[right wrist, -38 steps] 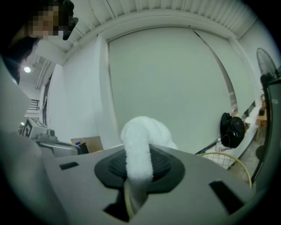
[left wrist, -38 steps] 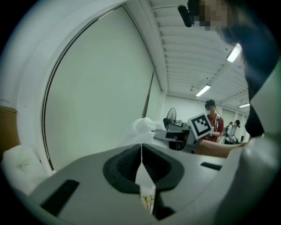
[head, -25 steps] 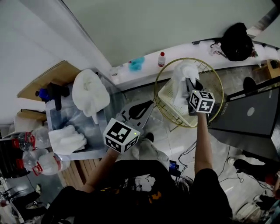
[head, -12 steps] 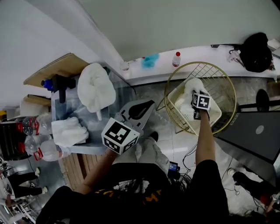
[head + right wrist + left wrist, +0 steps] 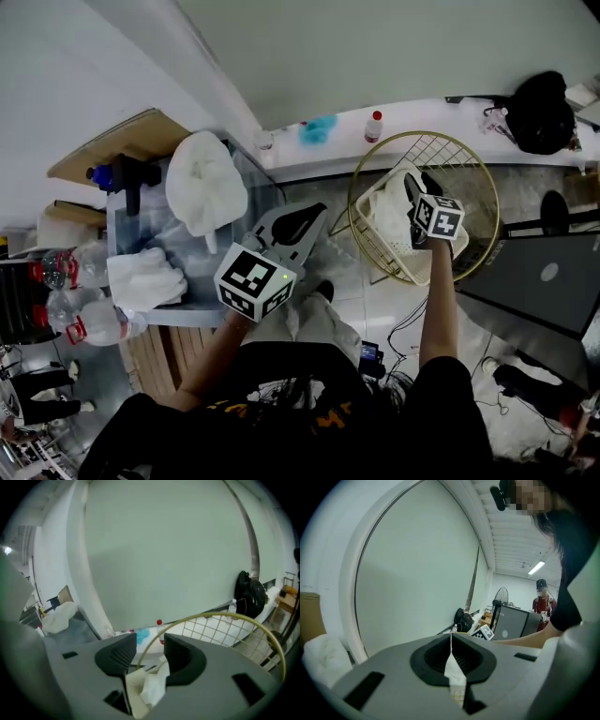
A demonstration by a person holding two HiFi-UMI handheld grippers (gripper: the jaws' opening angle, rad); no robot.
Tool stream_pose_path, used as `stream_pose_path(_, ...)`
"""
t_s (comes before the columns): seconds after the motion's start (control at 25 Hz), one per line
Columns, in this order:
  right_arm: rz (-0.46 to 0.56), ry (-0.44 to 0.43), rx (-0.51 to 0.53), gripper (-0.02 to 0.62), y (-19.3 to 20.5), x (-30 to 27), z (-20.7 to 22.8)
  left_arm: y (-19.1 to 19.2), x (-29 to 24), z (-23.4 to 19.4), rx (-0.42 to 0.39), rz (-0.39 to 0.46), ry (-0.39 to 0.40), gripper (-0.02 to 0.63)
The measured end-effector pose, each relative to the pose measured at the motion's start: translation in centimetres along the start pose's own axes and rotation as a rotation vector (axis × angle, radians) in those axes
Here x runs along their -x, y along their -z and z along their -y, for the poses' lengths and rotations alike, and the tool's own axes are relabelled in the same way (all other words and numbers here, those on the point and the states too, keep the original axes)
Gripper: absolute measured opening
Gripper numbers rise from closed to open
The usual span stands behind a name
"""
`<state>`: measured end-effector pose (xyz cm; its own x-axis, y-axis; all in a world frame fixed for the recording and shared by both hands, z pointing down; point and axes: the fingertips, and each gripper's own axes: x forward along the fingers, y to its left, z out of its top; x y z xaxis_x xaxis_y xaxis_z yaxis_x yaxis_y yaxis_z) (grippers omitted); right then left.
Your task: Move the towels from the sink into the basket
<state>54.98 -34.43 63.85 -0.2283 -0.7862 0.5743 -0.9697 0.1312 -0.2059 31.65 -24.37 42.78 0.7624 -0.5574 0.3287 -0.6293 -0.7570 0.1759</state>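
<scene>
At right, inside the gold wire basket (image 5: 424, 134), the right gripper (image 5: 417, 187) is hovering over one white towel (image 5: 386, 214) – its jaws have just been opening and are standing apart, the towel lying low between them, unpressed. At centre, the left gripper (image 5: 314, 214) is pointing toward the sink (image 5: 178, 246), its jaws closed together. Two more white towels are waiting at the sink – one bunched on the far edge (image 5: 206, 183), one lying in the near corner (image 5: 142, 278). One red-capped bottle (image 5: 373, 127) is standing on the ledge behind.
</scene>
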Motion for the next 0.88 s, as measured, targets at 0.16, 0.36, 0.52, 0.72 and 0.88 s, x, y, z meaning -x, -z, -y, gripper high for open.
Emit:
stream_pose_path(0.16, 0.128, -0.067, 0.032, 0.143, -4.2, 3.6, -5.4, -0.5, 1.8, -0.4, 0.005, 0.031, -0.015, 0.011)
stream_pose_path(0.36, 0.264, -0.168, 0.077, 0.137, -8.4, 8.1, -13.5, -0.8, 5.5, -1.6, 0.013, 0.075, -0.052, 0.011)
stream_pose_path(0.52, 0.331, -0.225, 0.141, 0.135, -10.1, 10.9, -20.7, -0.3, 9.7, -3.1, 0.024, 0.099, -0.087, 0.011)
stream_pose_path(0.72, 0.359, -0.296, 0.204, 0.135, -10.6, 12.2, -30.2, 0.8, 15.6, -5.8, 0.048, 0.117, -0.128, 0.011)
stream_pose_path(0.88, 0.346, -0.354, 0.226, 0.135, -10.1, 10.7, -37.6, 2.4, 20.7, -8.9, 0.070, 0.127, -0.170, 0.011)
